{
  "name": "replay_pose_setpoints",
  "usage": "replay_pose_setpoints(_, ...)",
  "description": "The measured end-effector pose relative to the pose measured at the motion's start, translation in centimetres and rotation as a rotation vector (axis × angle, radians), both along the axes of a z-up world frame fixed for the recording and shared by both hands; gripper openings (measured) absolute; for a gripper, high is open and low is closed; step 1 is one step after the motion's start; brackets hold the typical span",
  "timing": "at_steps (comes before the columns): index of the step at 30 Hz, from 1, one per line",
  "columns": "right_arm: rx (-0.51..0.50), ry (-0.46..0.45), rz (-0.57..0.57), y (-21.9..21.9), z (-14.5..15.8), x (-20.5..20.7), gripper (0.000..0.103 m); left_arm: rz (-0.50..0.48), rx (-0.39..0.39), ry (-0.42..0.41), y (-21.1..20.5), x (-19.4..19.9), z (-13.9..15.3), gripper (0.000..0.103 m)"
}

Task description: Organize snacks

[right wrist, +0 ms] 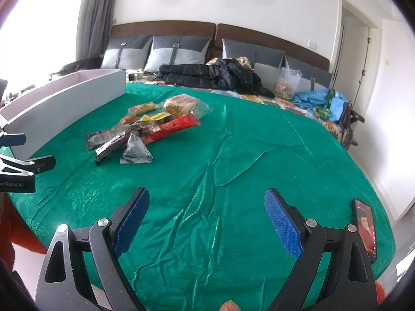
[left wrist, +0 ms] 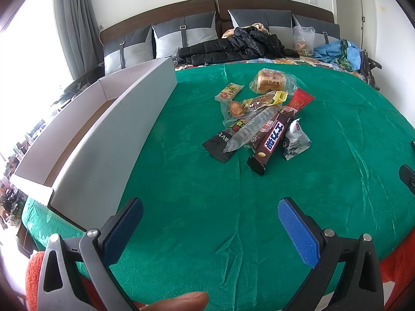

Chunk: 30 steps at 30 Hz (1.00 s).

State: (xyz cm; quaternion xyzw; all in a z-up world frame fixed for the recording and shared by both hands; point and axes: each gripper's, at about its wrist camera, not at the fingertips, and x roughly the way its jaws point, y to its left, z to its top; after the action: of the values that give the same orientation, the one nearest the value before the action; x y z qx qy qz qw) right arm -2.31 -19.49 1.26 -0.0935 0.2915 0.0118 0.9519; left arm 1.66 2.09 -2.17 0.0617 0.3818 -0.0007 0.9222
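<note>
A pile of wrapped snacks (left wrist: 262, 119) lies in the middle of the green bedspread: a brown chocolate bar (left wrist: 272, 140), a clear packet (left wrist: 249, 132), a white pouch (left wrist: 295, 140), a red packet (left wrist: 301, 98) and a bagged bread (left wrist: 272, 80). The pile also shows in the right wrist view (right wrist: 145, 127). A long white open box (left wrist: 103, 129) stands at the left. My left gripper (left wrist: 210, 223) is open and empty, short of the pile. My right gripper (right wrist: 207, 210) is open and empty, to the right of the pile.
A phone (right wrist: 365, 230) lies on the bedspread's right edge. A black jacket (right wrist: 212, 75), a plastic bag (right wrist: 288, 83) and blue cloth (right wrist: 321, 101) lie near the grey pillows (right wrist: 179, 51) at the headboard. The left gripper's body (right wrist: 23, 165) shows at the right wrist view's left edge.
</note>
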Motion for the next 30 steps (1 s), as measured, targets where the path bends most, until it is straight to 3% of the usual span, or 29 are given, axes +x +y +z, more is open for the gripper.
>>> replay_pose_setpoints(30, 0.005, 0.009, -0.003, -0.18, -0.29, 0.08, 0.092, 0.009, 0.007, 0.031, 0.2, 0.24, -0.41, 0.103)
